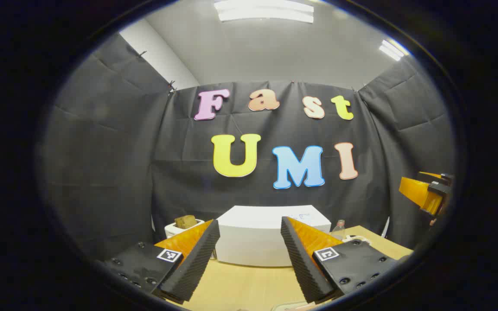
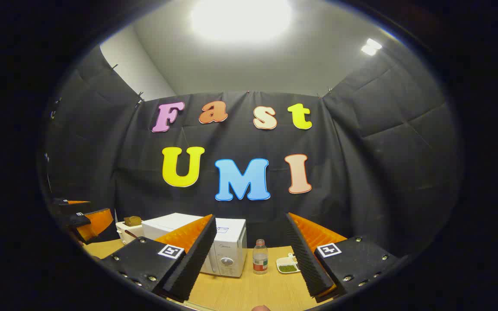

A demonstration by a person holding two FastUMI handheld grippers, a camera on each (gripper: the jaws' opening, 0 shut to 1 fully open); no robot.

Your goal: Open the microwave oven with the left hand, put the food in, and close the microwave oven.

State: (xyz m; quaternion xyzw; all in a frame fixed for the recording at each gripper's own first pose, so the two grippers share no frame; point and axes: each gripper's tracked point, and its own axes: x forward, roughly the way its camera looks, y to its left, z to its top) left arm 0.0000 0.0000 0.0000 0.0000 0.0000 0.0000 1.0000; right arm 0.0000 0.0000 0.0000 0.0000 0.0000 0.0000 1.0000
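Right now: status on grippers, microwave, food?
Left gripper and right gripper open, empty, held above the table. Microwave door shut, untouched. Dish of green food right of bottle. Nothing blocking the door.

No legible text on anything.

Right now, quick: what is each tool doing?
Left tool: open, holding nothing.
Right tool: open, holding nothing.
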